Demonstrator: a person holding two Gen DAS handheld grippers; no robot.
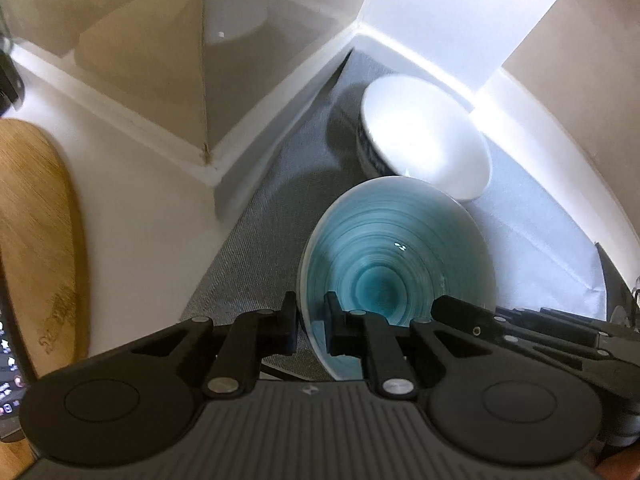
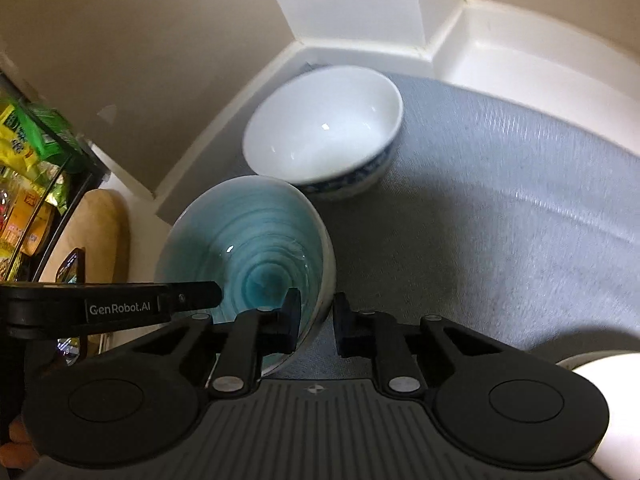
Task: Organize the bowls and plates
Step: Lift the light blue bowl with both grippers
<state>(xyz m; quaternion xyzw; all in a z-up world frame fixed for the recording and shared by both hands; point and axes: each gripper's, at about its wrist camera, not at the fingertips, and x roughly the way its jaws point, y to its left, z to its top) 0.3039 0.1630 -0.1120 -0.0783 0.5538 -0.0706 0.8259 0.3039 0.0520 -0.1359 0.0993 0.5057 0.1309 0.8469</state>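
The left gripper (image 1: 311, 316) is clamped on the near-left rim of the teal bowl (image 1: 396, 256), one finger inside the wall and one outside. The right gripper (image 2: 317, 316) grips the opposite rim of the same teal bowl (image 2: 248, 256) in the same manner, so the bowl sits between the two tools on the grey mat (image 2: 500, 208). Directly beyond the teal bowl, touching or nearly touching its far rim, stands the white bowl with blue pattern (image 2: 324, 136), near the wall corner.
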